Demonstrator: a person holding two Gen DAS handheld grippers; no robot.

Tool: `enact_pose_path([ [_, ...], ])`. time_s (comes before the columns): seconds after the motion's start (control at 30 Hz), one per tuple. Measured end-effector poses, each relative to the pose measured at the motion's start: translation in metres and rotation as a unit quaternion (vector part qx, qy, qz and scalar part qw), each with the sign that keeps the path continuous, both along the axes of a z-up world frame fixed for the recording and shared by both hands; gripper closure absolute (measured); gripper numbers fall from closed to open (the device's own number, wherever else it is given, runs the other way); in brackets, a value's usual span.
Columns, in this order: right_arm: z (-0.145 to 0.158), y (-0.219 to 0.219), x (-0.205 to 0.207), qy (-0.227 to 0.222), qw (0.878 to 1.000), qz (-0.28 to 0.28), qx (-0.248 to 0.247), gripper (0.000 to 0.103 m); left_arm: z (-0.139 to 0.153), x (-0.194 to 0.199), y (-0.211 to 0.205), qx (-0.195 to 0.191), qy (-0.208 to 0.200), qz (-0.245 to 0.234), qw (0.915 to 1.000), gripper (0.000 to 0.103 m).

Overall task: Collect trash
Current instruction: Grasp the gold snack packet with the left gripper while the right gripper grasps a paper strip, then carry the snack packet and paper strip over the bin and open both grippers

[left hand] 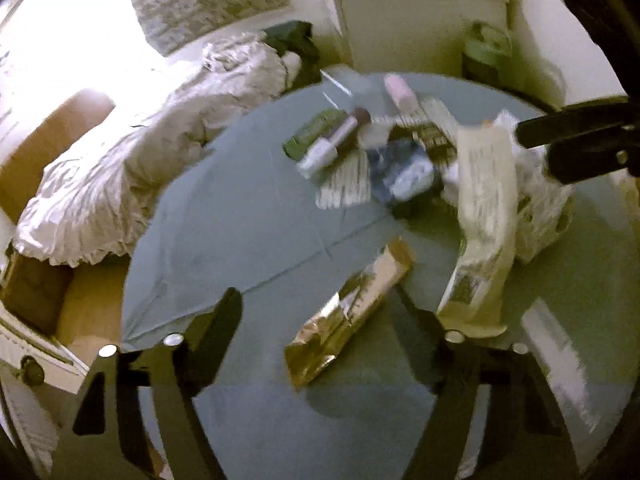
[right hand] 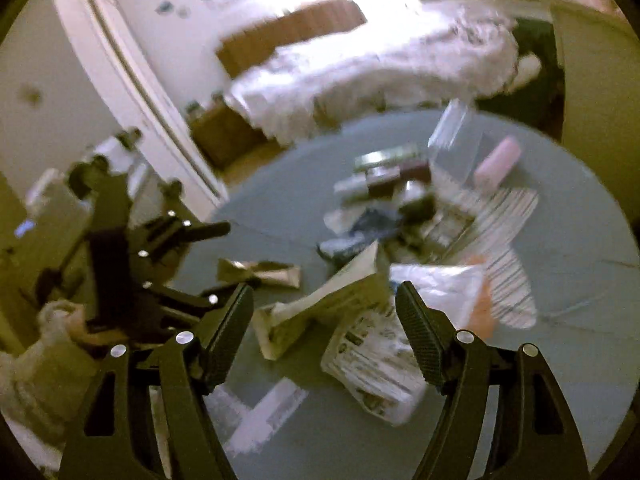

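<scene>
Left wrist view: my left fingers (left hand: 320,312) stand spread apart above the round grey counter (left hand: 240,220), and nothing is pressed between them. A gold foil wrapper (left hand: 348,312) lies flat on the counter in the gap between them, but the pads do not touch it. Just beside it, to the right, a long cream paper packet (left hand: 484,216) lies bent, and behind that a crumpled white plastic bag (left hand: 540,208). Farther back the rest of the trash sits in one heap near the middle of the counter — a green packet (left hand: 312,136), a pink tube (left hand: 400,92), a dark blue wrapper (left hand: 400,176) and some striped paper (left hand: 344,192). My other tool enters this picture from the right edge as a dark shape.

In the right wrist view, my right fingers (right hand: 324,332) are also spread, holding nothing. Between them I see the cream packet and a printed white wrapper (right hand: 372,360) lying on the counter, near the pads but apart from them. The picture is blurred, so small labels I cannot read. My left tool shows at the left side, over the counter edge. Behind the counter a bed with a rumpled white blanket (right hand: 380,72) is visible.
</scene>
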State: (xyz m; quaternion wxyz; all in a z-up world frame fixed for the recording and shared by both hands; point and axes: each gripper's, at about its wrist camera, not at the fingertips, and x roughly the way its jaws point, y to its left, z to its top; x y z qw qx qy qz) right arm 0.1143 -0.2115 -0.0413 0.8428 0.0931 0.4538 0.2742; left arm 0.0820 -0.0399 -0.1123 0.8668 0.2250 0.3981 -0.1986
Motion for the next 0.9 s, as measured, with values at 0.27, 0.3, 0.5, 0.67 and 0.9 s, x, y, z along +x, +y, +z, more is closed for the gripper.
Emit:
enact_pose_path([
  [0.27,-0.03,0.056,0.029,0.036,0.995,-0.008,-0.088,0.058,-0.013,0.014,0.006,-0.069,0.052,-0.005,0.9963,0.058],
  [0.3,-0.034,0.061,0.032,0.033,0.995,-0.007,-0.097,0.06,-0.013,0.016,0.007,-0.076,0.054,0.0,0.9957,0.061],
  [0.5,-0.034,0.056,0.027,0.02,0.998,-0.009,-0.06,0.07,-0.011,0.007,0.0,-0.093,0.047,0.011,0.9945,0.084],
  [0.67,-0.006,-0.003,0.017,-0.011,0.998,-0.047,0.041,0.072,0.019,-0.002,-0.006,-0.161,0.042,0.017,0.986,0.085],
  [0.9,0.028,-0.129,-0.007,-0.086,0.978,-0.17,0.084,0.072,0.076,0.001,-0.077,-0.247,0.03,-0.035,0.9679,0.085],
])
